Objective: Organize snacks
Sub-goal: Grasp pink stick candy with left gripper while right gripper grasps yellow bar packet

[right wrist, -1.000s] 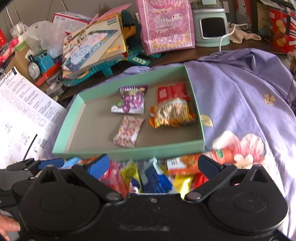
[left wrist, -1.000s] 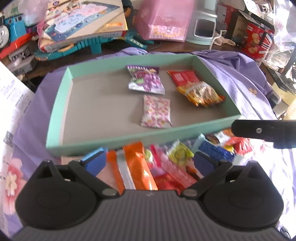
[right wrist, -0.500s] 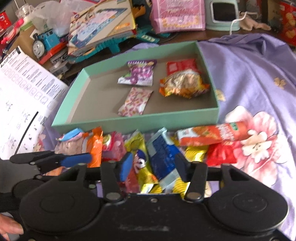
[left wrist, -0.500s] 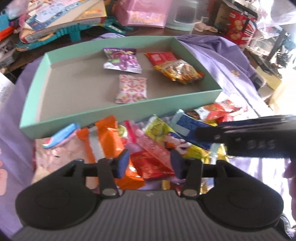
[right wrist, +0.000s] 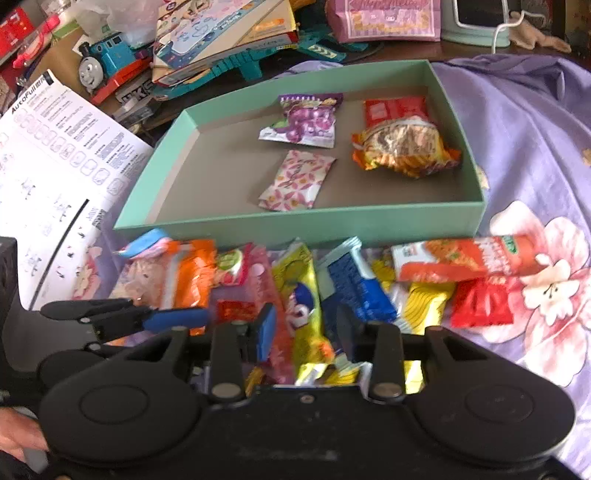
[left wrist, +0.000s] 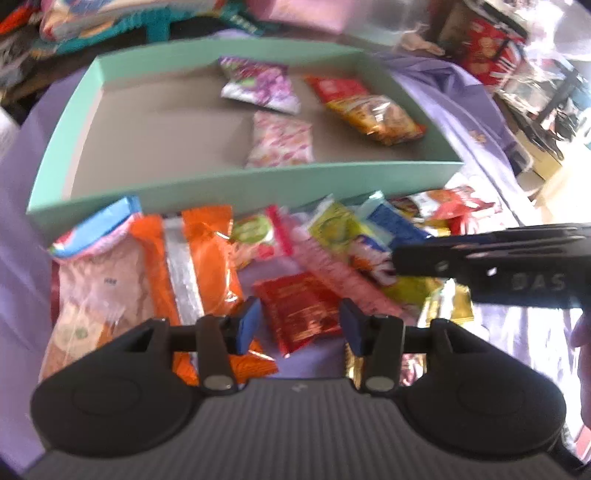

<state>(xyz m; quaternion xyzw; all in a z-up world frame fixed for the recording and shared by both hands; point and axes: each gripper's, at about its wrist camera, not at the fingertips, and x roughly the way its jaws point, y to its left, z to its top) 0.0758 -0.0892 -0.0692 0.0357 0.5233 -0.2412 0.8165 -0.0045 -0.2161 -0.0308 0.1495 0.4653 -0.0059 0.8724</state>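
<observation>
A mint green box point(left wrist: 258, 181) point(right wrist: 295, 229) holds a purple grape packet point(right wrist: 303, 122), a pink flowered packet point(right wrist: 295, 181) and an orange noodle snack point(right wrist: 402, 147). In front of it lies a heap of loose snack packets. My left gripper point(left wrist: 299, 325) hangs low over the heap, half open, its pads on either side of a flat red packet point(left wrist: 299, 306) without visibly pressing it. My right gripper point(right wrist: 304, 332) is closing around a yellow packet point(right wrist: 301, 295); its pads do not touch the packet. Each gripper shows at the edge of the other's view.
A purple flowered cloth point(right wrist: 535, 129) covers the table. Behind the box sit a toy train point(right wrist: 107, 59), a game box point(right wrist: 221, 33), a pink bag point(right wrist: 384, 18) and a red tin point(left wrist: 484, 40). A printed instruction sheet point(right wrist: 55, 147) lies left. A hand point(right wrist: 18, 439) shows at lower left.
Both grippers have sunk toward the snack heap and tipped further down. Both sets of jaws have narrowed from wide open, the right one still narrowing.
</observation>
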